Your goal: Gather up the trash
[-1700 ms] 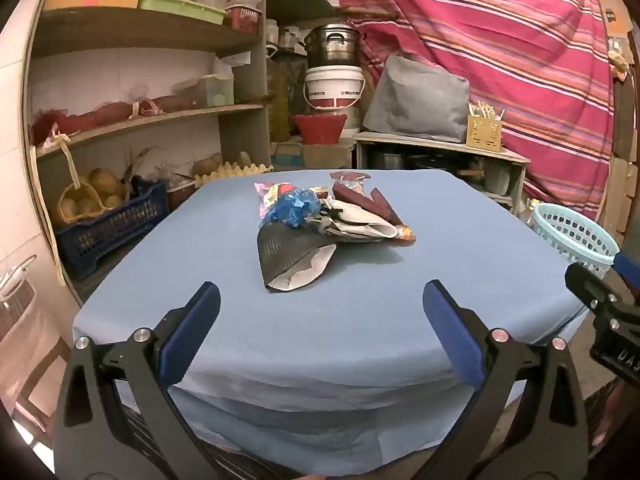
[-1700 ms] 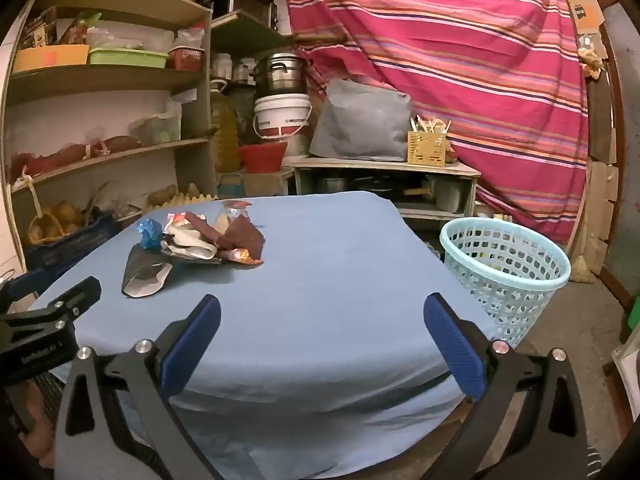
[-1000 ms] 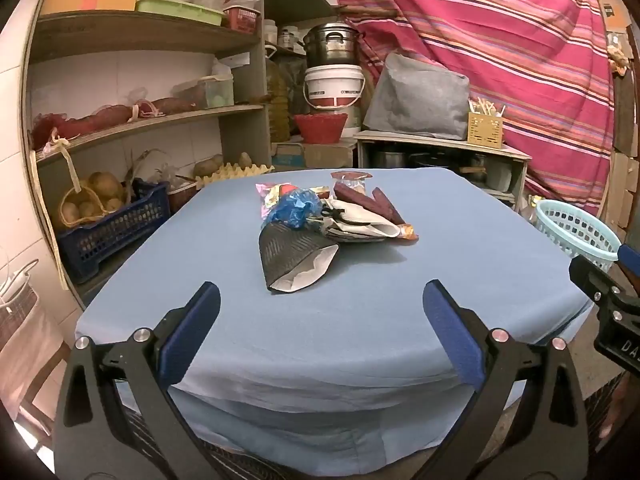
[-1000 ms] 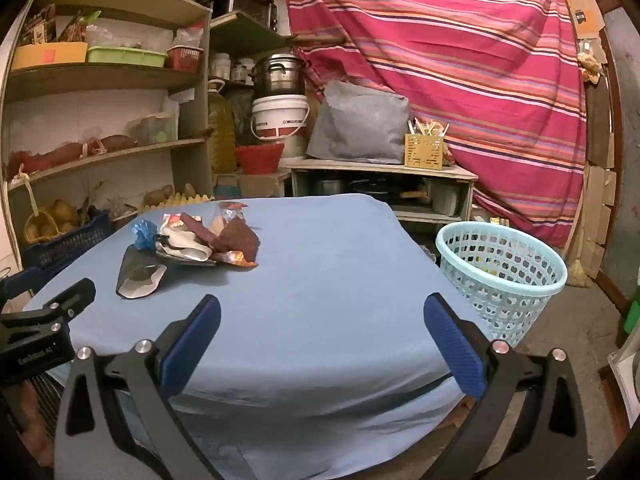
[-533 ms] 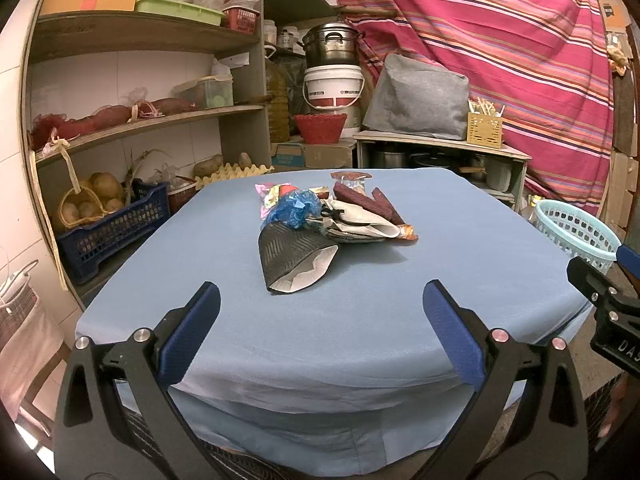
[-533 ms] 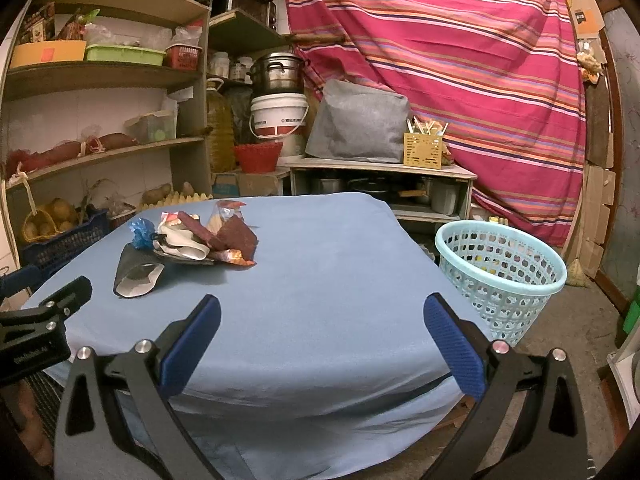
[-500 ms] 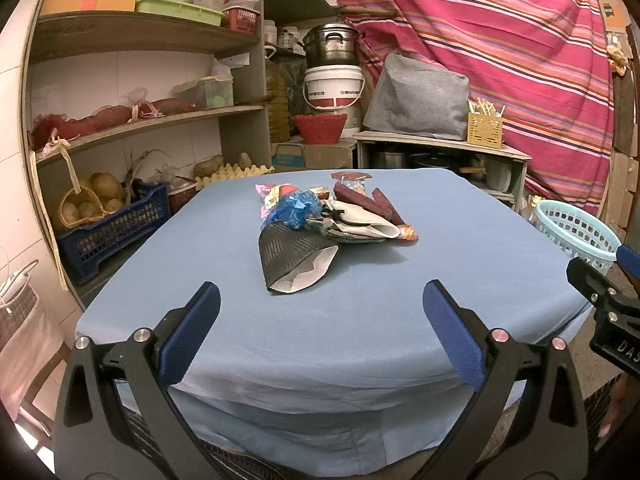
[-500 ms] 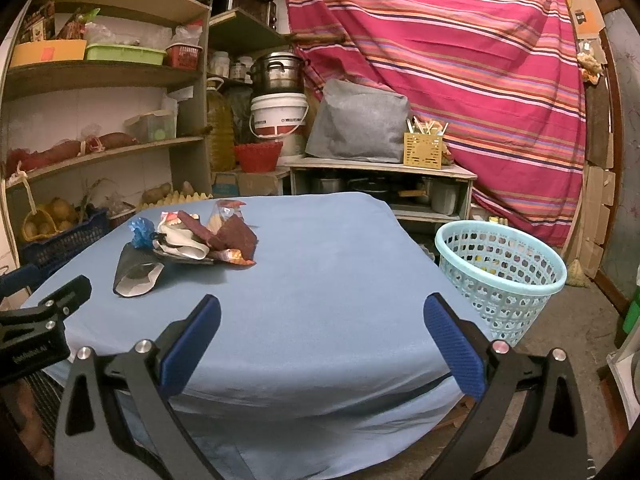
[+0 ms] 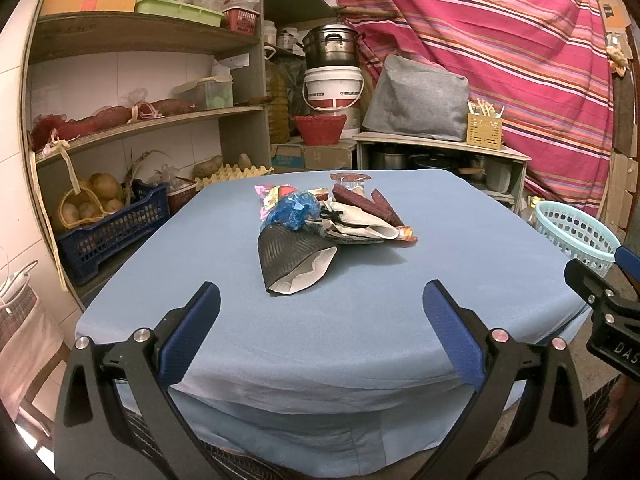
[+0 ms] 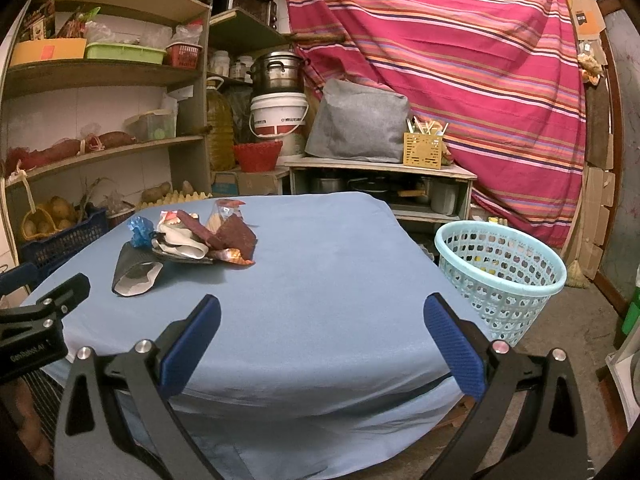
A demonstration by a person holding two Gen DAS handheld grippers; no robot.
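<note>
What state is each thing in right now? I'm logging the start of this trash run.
left gripper: open, holding nothing, short of the pile.
right gripper: open, holding nothing.
trash pile: heaped on the table, untouched.
black pouch: lying flat, at the pile's near edge.
basket: upright on the floor beside the table; contents unclear.
table: covered with blue cloth.

A table (image 9: 472,248) draped in a blue cloth (image 10: 340,280) stands directly ahead of the fingers. Beyond it and to the left, wooden shelves (image 9: 140,36) are fixed against a white tiled wall (image 9: 100,80) and carry tubs, jars and sacks. A low wooden stand (image 10: 380,168) sits beyond the table's far edge. A red striped cloth (image 10: 460,60) hangs across the back and right. To the right lies bare floor (image 10: 580,320). Lighting is dim and warm.
</note>
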